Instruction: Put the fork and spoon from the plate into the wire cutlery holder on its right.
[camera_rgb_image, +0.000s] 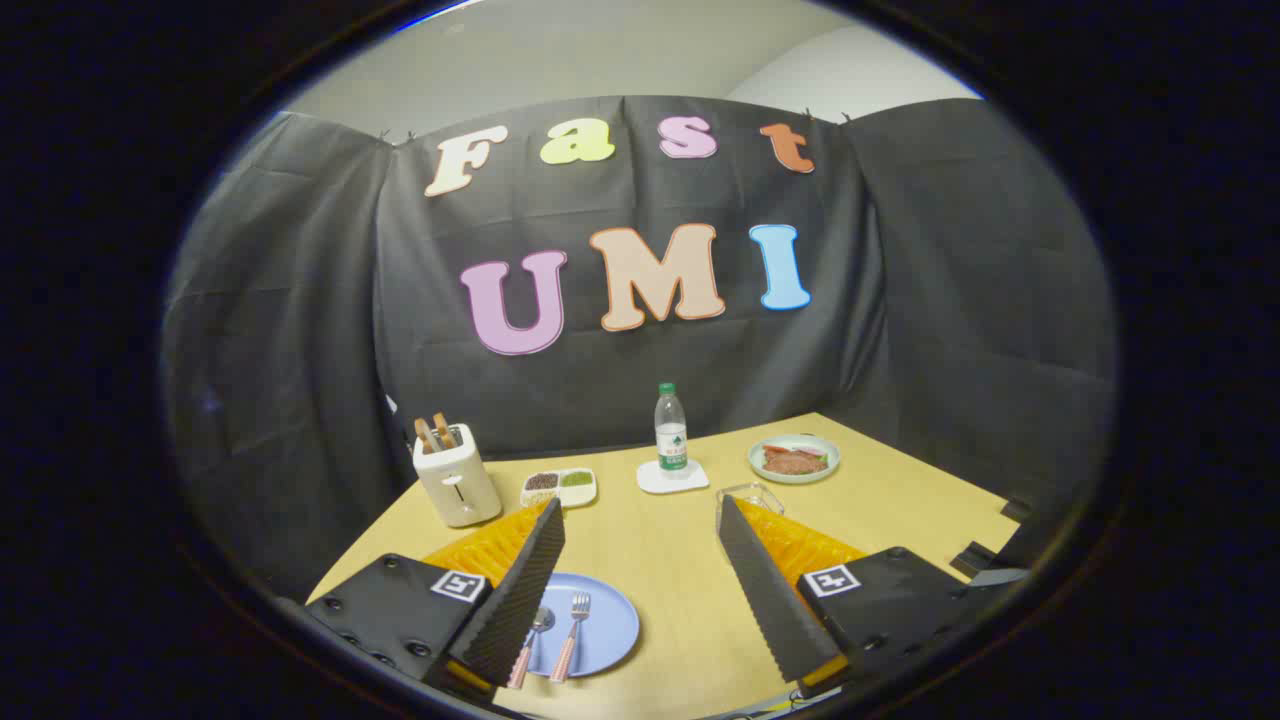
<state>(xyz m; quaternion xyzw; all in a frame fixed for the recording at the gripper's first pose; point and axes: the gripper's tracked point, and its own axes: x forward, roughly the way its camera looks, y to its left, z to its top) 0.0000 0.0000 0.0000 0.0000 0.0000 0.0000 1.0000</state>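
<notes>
Gripper view: the tool (640, 575) hangs above a pale wooden bench (670, 560), its two fingers spread wide apart and holding nothing. Low down, just inside the left finger, a blue plate (610, 625) carries a spoon (533, 632) and a fork (571, 632) lying side by side, handles toward the camera; the spoon's handle is partly hidden by the finger. Just beyond the right finger's tip sits a small clear, wiry object (752, 494), probably the holder, though most of it is hidden.

Farther back stand a white toaster (456, 482) with bread in its slots, a divided dish (560, 487) of grains, a water bottle (671, 432) on a white coaster (672, 477), and a pale green plate of food (795, 458).

By the look of it the task is at its start: neither utensil is picked up. The next move seems to call for swinging the tool down and left over the plate, then closing on one thin handle, which lies flat and may be hard to pinch.

The bottle's green label is too small to read; square black-and-white markers sit on the tool's body
</notes>
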